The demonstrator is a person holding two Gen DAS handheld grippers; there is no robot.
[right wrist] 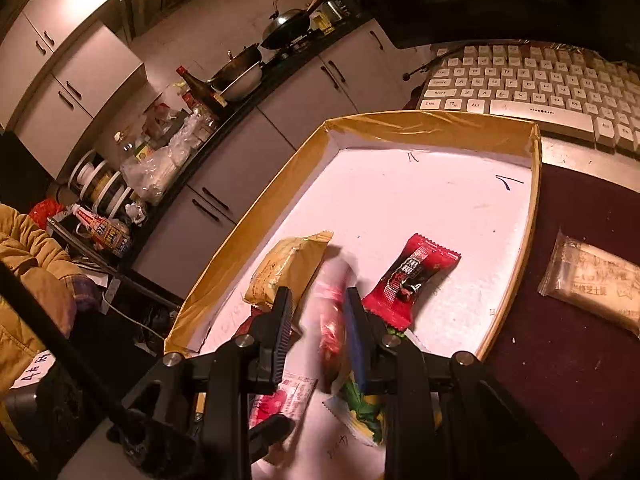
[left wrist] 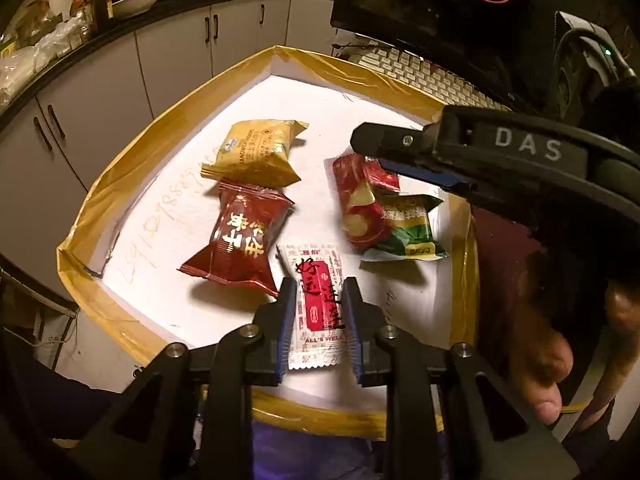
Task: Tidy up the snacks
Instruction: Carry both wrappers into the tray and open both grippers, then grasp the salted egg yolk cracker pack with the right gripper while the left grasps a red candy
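Dim kitchen, grey cabinets (right wrist: 280,128) and a cluttered counter behind; dark red table (right wrist: 568,360) carrying a keyboard (right wrist: 532,92) and a shallow white tray (right wrist: 420,200) edged in yellow tape; a clear-wrapped pale snack (right wrist: 596,284) lies on the table outside the tray, to the right.

In the tray: yellow packet (left wrist: 256,154) at the back, dark red packet (left wrist: 240,240) just in front of it and touching; green packet (left wrist: 412,224) lying flat toward the right; bright red packet (right wrist: 412,284) further back.

Right tongs (right wrist: 318,320) hang over the green packet, jaws parted, a blurred red-and-white packet (left wrist: 360,204) between them; grip or not, cannot tell.

Left tongs (left wrist: 320,320) low at the tray's near edge, jaws open, straddling a white sachet (left wrist: 318,304) with a red label, pads just beside its long edges.
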